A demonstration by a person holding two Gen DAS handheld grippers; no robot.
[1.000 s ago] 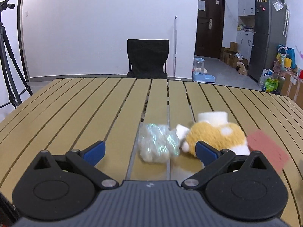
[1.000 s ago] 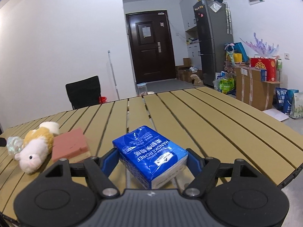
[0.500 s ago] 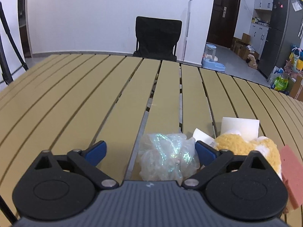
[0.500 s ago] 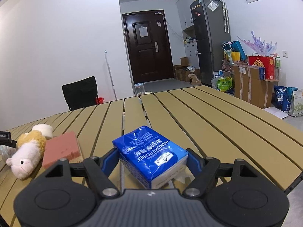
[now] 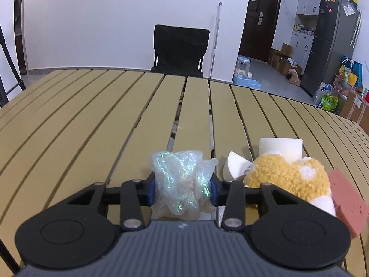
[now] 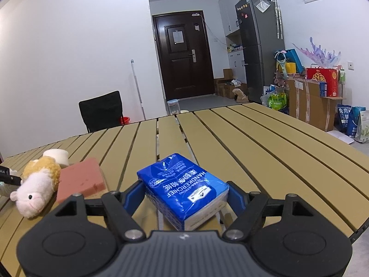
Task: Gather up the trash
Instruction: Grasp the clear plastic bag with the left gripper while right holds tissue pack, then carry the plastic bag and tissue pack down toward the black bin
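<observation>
My left gripper (image 5: pixel 182 188) is shut on a crumpled, glittery clear plastic wrapper (image 5: pixel 183 182), which sits on the slatted wooden table (image 5: pixel 92 120). A white paper scrap (image 5: pixel 237 167) lies just right of it. My right gripper (image 6: pixel 185 196) has its blue pads against both sides of a blue tissue pack (image 6: pixel 184 189) that rests on the table (image 6: pixel 253 143). The tip of the left gripper shows at the far left edge of the right wrist view (image 6: pixel 9 177).
A yellow and white plush toy (image 5: pixel 288 182) (image 6: pixel 37 180), a white roll (image 5: pixel 280 146) and a pink sponge block (image 5: pixel 348 203) (image 6: pixel 80 180) lie right of the wrapper. A black chair (image 5: pixel 181 48) stands behind the table's far edge. The table's right edge (image 6: pixel 334 152) is near.
My left gripper has closed its jaws on the plastic wrapper, which earlier lay between open fingers. The right gripper has held still around the tissue pack.
</observation>
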